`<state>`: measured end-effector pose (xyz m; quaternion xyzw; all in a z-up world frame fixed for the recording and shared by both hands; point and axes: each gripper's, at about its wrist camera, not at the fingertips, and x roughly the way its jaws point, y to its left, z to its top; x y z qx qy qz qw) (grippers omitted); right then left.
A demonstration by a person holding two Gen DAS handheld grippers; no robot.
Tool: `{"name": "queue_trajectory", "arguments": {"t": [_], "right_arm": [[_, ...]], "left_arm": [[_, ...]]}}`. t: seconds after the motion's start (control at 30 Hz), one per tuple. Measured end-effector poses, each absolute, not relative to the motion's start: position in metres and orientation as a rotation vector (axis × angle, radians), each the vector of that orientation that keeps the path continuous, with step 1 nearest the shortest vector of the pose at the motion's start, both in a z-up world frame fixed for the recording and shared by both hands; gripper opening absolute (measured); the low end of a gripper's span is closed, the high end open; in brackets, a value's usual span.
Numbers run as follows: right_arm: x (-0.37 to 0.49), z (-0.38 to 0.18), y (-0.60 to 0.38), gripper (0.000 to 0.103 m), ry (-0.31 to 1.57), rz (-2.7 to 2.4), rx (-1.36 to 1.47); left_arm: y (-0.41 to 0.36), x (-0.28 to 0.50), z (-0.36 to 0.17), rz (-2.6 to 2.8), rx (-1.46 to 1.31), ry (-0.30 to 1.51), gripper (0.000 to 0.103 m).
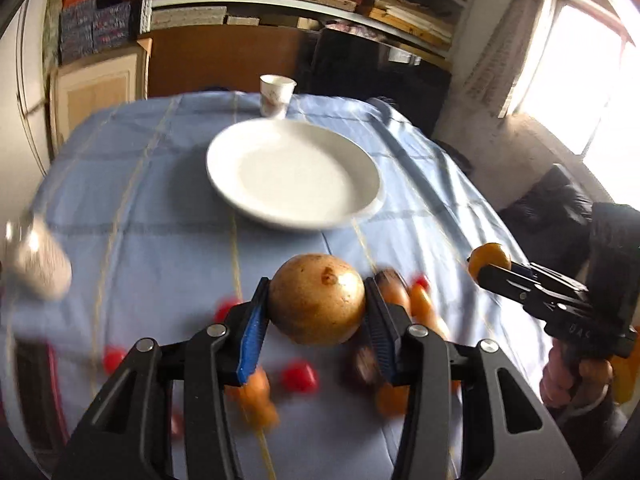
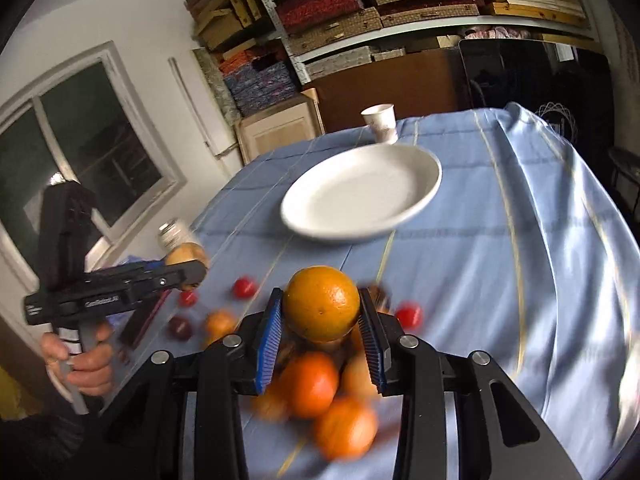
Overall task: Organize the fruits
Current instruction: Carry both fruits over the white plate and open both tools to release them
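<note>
Through the left wrist camera I see my left gripper (image 1: 316, 300) pinching a round tan fruit (image 1: 317, 299), blue pads pressed against both its sides, lifted clear of the blue tablecloth (image 1: 140, 200). Ahead sits the white plate (image 1: 256, 136), with nothing on it, and a paper cup (image 1: 277, 95) stands just behind it. Below my jaws the rest of the fruit lies scattered and blurred: small red fruits (image 1: 299, 376) and several orange ones (image 1: 256, 396). At the right edge I catch my right gripper (image 1: 490, 266), gripping something orange.

From the right wrist camera, my right gripper is clamped on an orange (image 2: 323, 303), its pads snug against either side, the jaws only partly spread to fit it. A pile of oranges (image 2: 312, 384) sits beneath on the cloth, with little red fruits (image 2: 409, 315) around it. The plate is bare here too. To the left, my left gripper (image 2: 190, 268) carries the tan fruit (image 2: 185, 254), the hand (image 2: 86, 364) gripping its handle below.

I judge the job barely started: nothing is on the plate, two pieces are in the air, and most of the fruit waits on the table.
</note>
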<state>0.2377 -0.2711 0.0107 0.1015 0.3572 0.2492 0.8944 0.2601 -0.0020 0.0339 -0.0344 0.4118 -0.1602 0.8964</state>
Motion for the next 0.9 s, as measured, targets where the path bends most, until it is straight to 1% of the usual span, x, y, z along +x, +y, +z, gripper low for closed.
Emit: {"name": "queue_trajectory", "arguments": {"t": [0.17, 0.37, 0.53, 0.87, 0.9], "right_arm": [[0.330, -0.011, -0.250, 0.037, 0.828, 0.484, 0.171], [0.384, -0.033, -0.228, 0.037, 0.872, 0.459, 0.115], [0.399, -0.044, -0.218, 0.038, 0.907, 0.455, 0.089], [0.404, -0.051, -0.210, 0.038, 0.922, 0.441, 0.078], [0.406, -0.051, -0.209, 0.039, 0.925, 0.435, 0.072]], "left_arm": [[-0.009, 0.342, 0.016, -0.279, -0.092, 0.952, 0.045], [-0.011, 0.400, -0.012, -0.225, -0.092, 1.022, 0.045], [-0.015, 0.419, -0.025, -0.207, -0.075, 1.045, 0.045], [-0.025, 0.429, -0.036, -0.168, -0.040, 1.051, 0.045], [-0.025, 0.429, -0.037, -0.165, -0.040, 1.055, 0.045]]}}
